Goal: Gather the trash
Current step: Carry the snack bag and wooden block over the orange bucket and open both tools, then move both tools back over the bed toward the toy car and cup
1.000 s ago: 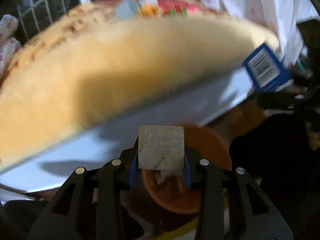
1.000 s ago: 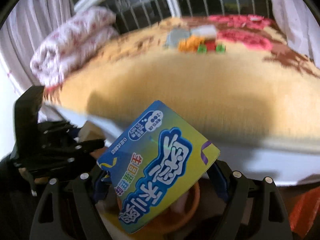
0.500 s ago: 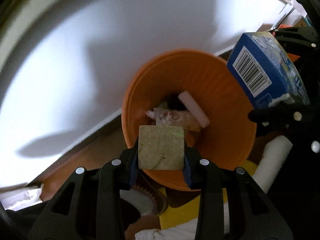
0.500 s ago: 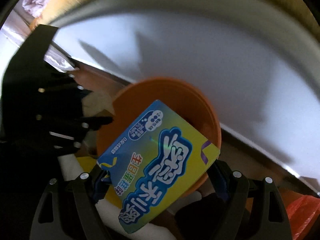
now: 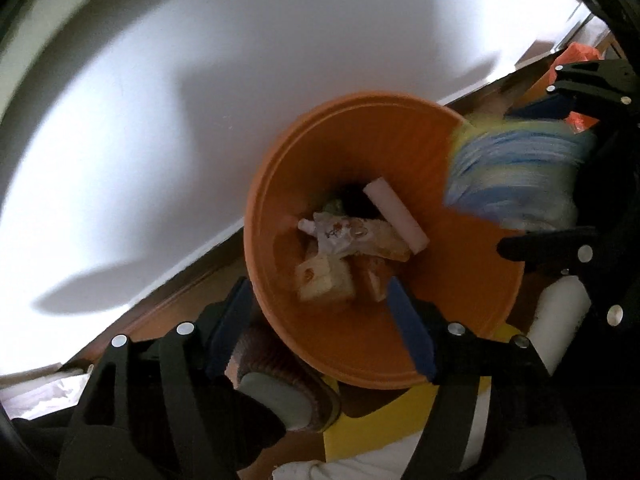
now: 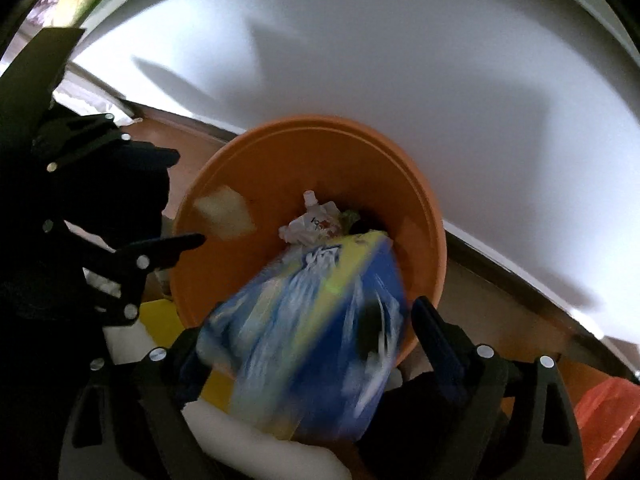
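Both tools' jaws are opening over the round orange plastic bin (image 5: 360,152): the left tool (image 5: 320,312) has dropped its tan block (image 5: 324,280) inside, while the right tool (image 6: 316,336) releases a blurred blue-and-yellow carton (image 6: 304,320), no longer pinched as before. Brown floor (image 6: 472,292) meets a white wall (image 6: 360,40).

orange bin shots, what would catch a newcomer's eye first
The orange bin fills the middle of both views, standing on the floor by a white panel, with crumpled wrappers and a white stick at its bottom. Next is the blurred blue and yellow box dropping over the rim between the opening jaws of the right gripper. The left gripper, also opening, hangs empty above the bin.
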`<state>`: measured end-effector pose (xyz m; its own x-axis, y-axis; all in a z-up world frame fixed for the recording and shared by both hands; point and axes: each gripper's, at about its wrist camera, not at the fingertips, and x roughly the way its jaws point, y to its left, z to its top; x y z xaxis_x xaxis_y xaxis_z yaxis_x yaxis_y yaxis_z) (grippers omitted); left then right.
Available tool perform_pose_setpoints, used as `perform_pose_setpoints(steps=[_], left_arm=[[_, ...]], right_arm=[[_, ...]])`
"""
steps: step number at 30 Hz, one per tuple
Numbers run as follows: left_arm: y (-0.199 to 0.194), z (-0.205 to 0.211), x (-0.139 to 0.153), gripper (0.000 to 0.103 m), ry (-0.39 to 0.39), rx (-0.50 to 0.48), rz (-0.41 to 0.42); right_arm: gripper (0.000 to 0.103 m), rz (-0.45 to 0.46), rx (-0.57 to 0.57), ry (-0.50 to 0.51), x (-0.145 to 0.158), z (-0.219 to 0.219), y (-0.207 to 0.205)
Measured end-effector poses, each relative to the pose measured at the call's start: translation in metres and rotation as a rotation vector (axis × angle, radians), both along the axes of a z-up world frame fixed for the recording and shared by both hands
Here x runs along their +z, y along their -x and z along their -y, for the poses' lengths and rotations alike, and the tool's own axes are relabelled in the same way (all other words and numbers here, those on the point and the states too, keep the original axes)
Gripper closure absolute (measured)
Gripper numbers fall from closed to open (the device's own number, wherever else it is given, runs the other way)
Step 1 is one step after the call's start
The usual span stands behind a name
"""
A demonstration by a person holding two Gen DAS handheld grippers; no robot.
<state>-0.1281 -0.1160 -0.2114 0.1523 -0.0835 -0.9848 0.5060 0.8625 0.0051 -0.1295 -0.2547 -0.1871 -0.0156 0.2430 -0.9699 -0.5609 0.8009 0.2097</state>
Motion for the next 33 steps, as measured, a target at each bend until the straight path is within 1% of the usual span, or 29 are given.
perform_pose_setpoints(steps=[4,8,12,14,16,17,18,20,21,23,24,26,27,29,32,33], left_arm=[[0.0,-0.001,0.0,0.034,-0.013,0.003,0.005],[-0.001,-0.005,0.006,0.034,-0.006,0.008,0.017],[0.002,-0.008,0.016,0.034,0.006,0.011,0.042],[0.006,-0.01,0.029,0.034,0.029,0.011,0.067],[0.008,-0.012,0.046,0.034,0.073,0.012,0.102],[0.009,-0.013,0.058,0.034,0.092,0.014,0.131],[0.009,-0.014,0.068,0.034,0.108,0.016,0.154],[0.011,-0.02,0.096,0.033,0.161,0.026,0.212],[0.012,-0.023,0.108,0.029,0.185,0.033,0.238],[0.01,-0.032,0.138,0.024,0.227,0.053,0.321],[0.007,-0.035,0.149,0.024,0.236,0.062,0.356],[0.0,-0.035,0.164,0.023,0.242,0.079,0.413],[-0.004,-0.035,0.17,0.023,0.241,0.091,0.441],[-0.021,-0.037,0.182,0.023,0.241,0.125,0.482],[-0.044,-0.038,0.194,0.023,0.269,0.185,0.518],[-0.051,-0.039,0.195,0.023,0.282,0.201,0.522]], right_arm=[[0.011,0.015,-0.022,-0.01,0.008,0.005,0.0],[0.011,0.029,-0.042,-0.023,0.018,0.009,0.0],[0.011,0.049,-0.069,-0.068,0.041,0.021,-0.001],[0.011,0.064,-0.089,-0.113,0.06,0.028,0.002],[0.011,0.095,-0.101,-0.163,0.087,0.037,0.004],[0.011,0.115,-0.103,-0.178,0.098,0.04,0.005],[0.011,0.147,-0.107,-0.201,0.116,0.045,0.003],[0.011,0.198,-0.123,-0.231,0.142,0.053,-0.002],[0.01,0.234,-0.138,-0.256,0.158,0.059,-0.008],[0.008,0.302,-0.161,-0.272,0.178,0.066,-0.021],[0.007,0.36,-0.179,-0.267,0.19,0.069,-0.033],[0.007,0.428,-0.203,-0.259,0.201,0.069,-0.055],[0.007,0.458,-0.211,-0.255,0.204,0.068,-0.063],[0.007,0.528,-0.224,-0.238,0.211,0.064,-0.093],[0.007,0.582,-0.242,-0.211,0.21,0.051,-0.142],[0.007,0.584,-0.246,-0.21,0.209,0.052,-0.151]])
